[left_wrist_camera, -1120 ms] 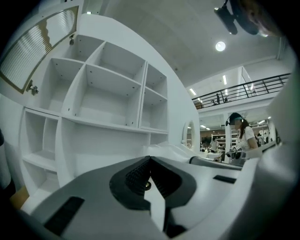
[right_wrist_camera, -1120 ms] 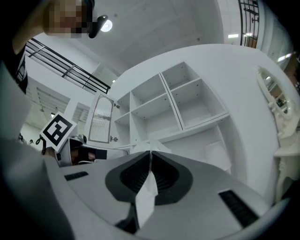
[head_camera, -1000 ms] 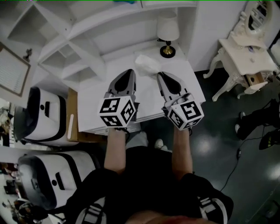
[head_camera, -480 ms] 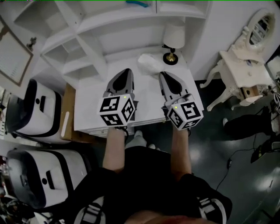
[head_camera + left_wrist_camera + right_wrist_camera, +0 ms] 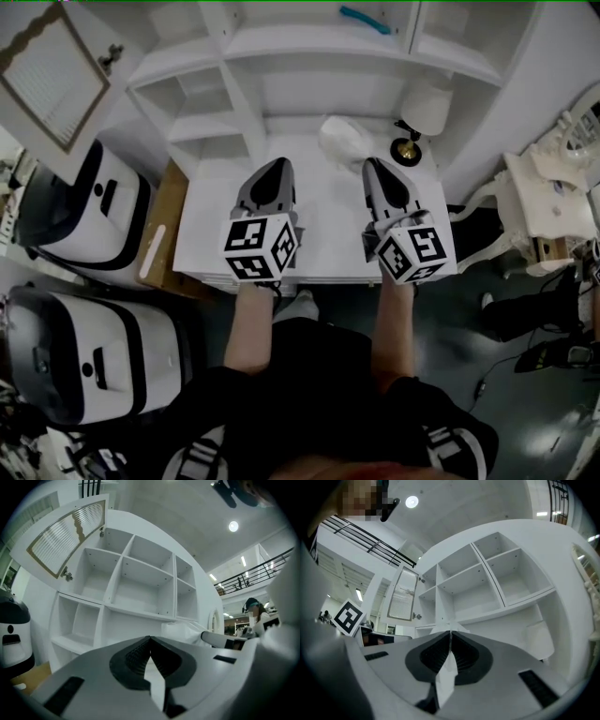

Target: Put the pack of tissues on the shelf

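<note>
The pack of tissues (image 5: 344, 141), a crinkled white plastic pack, lies at the back of the white desk (image 5: 211, 225), just under the shelf unit (image 5: 246, 103). My left gripper (image 5: 275, 170) hovers over the desk to the near left of the pack, shut and empty. My right gripper (image 5: 378, 168) is shut and empty too, to the near right of the pack. In the left gripper view the pack (image 5: 185, 631) shows to the right beyond the shut jaws (image 5: 150, 638). From the right gripper (image 5: 450, 633) its white top (image 5: 447, 627) peeks over the jaws.
A small lamp (image 5: 418, 112) with a white shade and brass foot stands right of the pack. The shelf unit has several open white compartments (image 5: 140, 583) and a louvred door (image 5: 58, 77) swung open at left. White machines (image 5: 89, 211) stand left of the desk; a white dressing table (image 5: 553, 202) stands to the right.
Both grippers have travelled level over the desk with the person, staying shut. The head view has swung, so more of the shelf unit shows. The pack lies where it was.
</note>
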The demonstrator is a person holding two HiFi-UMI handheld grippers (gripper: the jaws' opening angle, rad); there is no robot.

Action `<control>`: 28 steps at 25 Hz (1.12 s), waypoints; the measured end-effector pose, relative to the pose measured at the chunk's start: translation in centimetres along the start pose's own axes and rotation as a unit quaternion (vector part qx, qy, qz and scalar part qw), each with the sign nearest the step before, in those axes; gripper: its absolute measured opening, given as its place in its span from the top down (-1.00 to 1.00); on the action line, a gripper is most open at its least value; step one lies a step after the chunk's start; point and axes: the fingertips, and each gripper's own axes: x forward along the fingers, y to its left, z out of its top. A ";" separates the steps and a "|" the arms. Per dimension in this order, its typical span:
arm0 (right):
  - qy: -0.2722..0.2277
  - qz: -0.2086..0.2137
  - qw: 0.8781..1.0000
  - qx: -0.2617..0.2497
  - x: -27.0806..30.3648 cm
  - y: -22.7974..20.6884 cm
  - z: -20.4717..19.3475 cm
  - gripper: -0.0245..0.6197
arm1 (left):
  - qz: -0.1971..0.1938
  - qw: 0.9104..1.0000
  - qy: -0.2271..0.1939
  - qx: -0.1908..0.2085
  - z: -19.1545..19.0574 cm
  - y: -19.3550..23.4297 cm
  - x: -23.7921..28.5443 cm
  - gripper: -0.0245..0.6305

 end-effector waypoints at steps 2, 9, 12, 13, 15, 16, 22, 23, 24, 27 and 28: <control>0.001 0.007 1.000 0.007 1.8 0.4 -0.3 0.85 | 0.015 1.000 -0.003 -0.005 0.5 2.2 0.1 0.89; -0.018 0.039 0.999 0.016 8.0 1.8 0.8 0.85 | 0.056 0.998 -0.032 -0.005 3.3 7.7 1.4 0.89; -0.027 0.049 0.998 0.009 10.4 2.3 1.7 0.85 | 0.044 0.998 -0.037 -0.003 4.2 8.4 2.8 0.89; -0.029 0.052 0.998 0.005 11.1 2.5 2.1 0.85 | 0.041 0.998 -0.041 -0.003 4.5 8.6 3.3 0.89; -0.034 0.059 0.998 -0.004 12.4 2.7 2.9 0.85 | 0.036 0.998 -0.053 -0.006 5.4 8.8 4.4 0.89; -0.035 0.062 0.997 -0.009 12.9 2.7 3.3 0.85 | 0.032 0.998 -0.058 -0.008 5.8 8.9 5.0 0.89; -0.046 0.060 0.997 -0.031 15.6 2.2 5.1 0.85 | 0.013 0.997 -0.077 -0.009 7.5 9.4 7.7 0.89; -0.048 0.058 0.996 -0.037 16.0 2.0 5.4 0.85 | 0.009 0.997 -0.080 -0.009 7.7 9.4 8.2 0.89; -0.051 0.056 0.996 -0.042 16.4 1.8 5.8 0.85 | 0.005 0.997 -0.082 -0.010 7.9 9.5 8.6 0.89; -0.059 0.048 0.996 -0.054 17.5 1.1 6.8 0.85 | -0.005 0.996 -0.088 -0.006 8.6 9.6 9.9 0.89; -0.060 0.046 0.996 -0.056 17.9 0.9 7.1 0.85 | -0.007 0.996 -0.089 -0.005 8.8 9.6 10.2 0.89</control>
